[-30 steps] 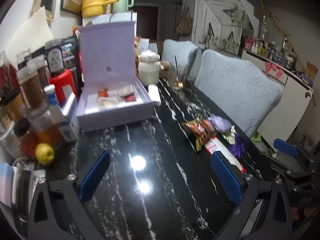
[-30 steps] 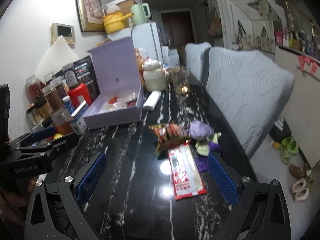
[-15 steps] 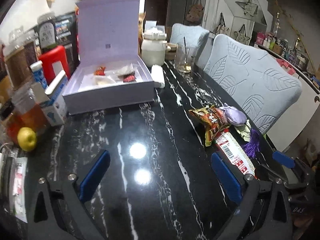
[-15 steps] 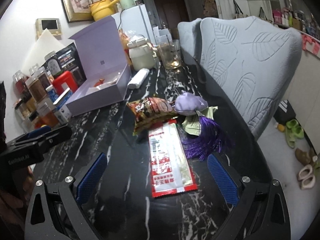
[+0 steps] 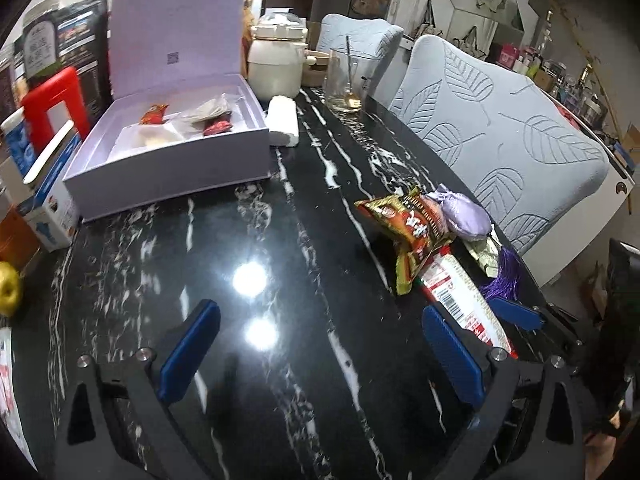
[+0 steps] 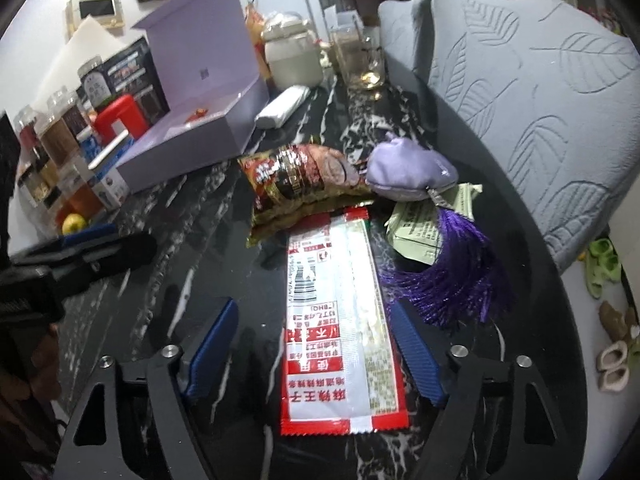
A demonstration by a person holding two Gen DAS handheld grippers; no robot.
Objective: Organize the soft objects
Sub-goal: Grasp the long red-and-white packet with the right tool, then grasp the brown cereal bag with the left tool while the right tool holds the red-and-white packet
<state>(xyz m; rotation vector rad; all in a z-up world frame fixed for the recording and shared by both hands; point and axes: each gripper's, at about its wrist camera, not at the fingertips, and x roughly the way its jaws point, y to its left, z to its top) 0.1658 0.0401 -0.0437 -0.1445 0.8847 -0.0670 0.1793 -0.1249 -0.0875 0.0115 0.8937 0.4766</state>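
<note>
The right tongs [image 6: 312, 344] are set low over the black marbled desk [image 5: 280, 360] with the flat red-and-white packet [image 6: 332, 332] lying lengthwise between the two blue pads; the jaws have just been closing and now stand partly closed, but the pads are not seen pressing on the packet, so it is judged as straddled and not yet gripped. This placement is read as the approach to a pick, the packet's long edges being lined up with the pads so that a squeeze across its narrow width is possible. At 12 o'clock from the packet a crinkled snack bag [image 6: 296, 184] lies overlapping its far end, and at 1 o'clock a lilac fabric pouch [image 6: 408, 172] with a purple tassel [image 6: 452, 276] rests on a folded pale green paper [image 6: 424, 232]; these soft things are gathered near the desk's right edge, just beside the grey leaf-patterned chair [image 6: 540, 100]. The left tongs [image 5: 316, 352] are held wide open over bare desk with nothing between the pads, probably kept clear while waiting. At 11 o'clock in the left view a lilac box [image 5: 168, 168] stands open, lid upright, likely the destination; in it lie a small red wrapper, a clear crumpled packet, another red item and pale contents too unclear to name. Behind it stand a cream lidded pot [image 5: 276, 64] and a glass [image 5: 346, 80] with a stirrer in it.
</note>
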